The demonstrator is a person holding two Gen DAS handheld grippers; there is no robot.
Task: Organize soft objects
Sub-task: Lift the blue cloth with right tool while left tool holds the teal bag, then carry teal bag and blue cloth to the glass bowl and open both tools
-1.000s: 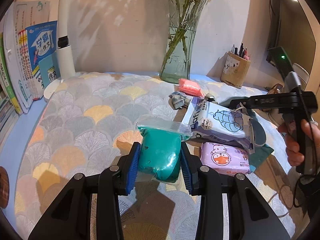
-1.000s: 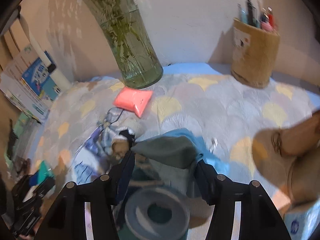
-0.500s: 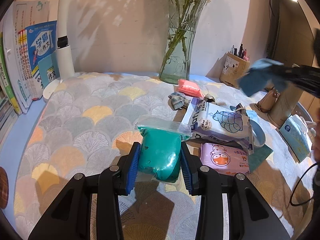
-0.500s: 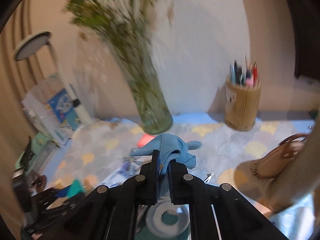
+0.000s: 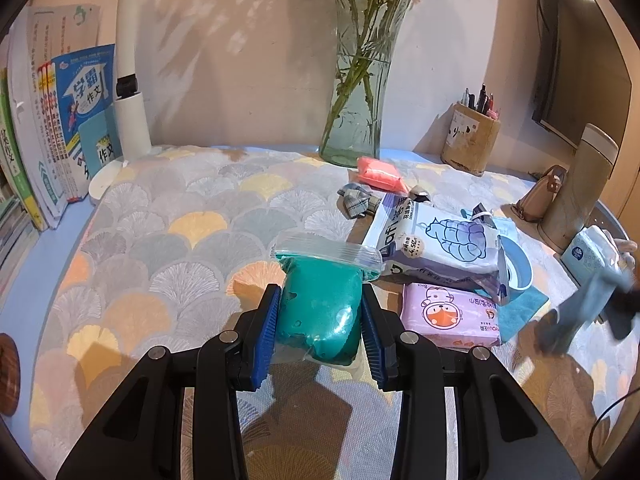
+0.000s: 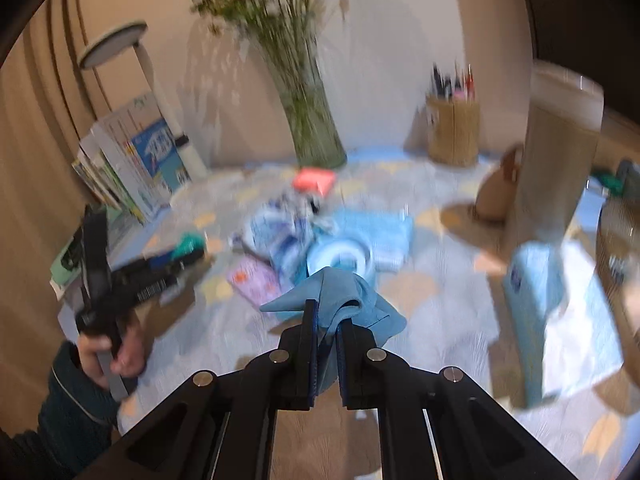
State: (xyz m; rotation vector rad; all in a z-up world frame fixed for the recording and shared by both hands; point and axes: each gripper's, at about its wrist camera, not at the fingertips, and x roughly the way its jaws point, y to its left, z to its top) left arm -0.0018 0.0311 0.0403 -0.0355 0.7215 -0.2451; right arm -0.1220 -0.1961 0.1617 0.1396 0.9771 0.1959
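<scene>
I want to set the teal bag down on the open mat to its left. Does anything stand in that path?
Nothing visible does. The left tongs are shut on the teal bag, and the patterned mat to its left lies bare as far as the books and the lamp base at the far left edge.

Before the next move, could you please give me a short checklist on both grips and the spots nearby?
1. Left gripper shut on the green bag: ok.
2. Bag's zip strip visibly sealed: cannot tell.
3. Right gripper shut on the blue cloth: ok, though only a fold is pinched.
4. Right wrist view sharp enough to judge a set-down spot: not ok, blurred.
5. Purple wipes pack apart from the left gripper: ok.
6. Glass vase upright: ok.
</scene>
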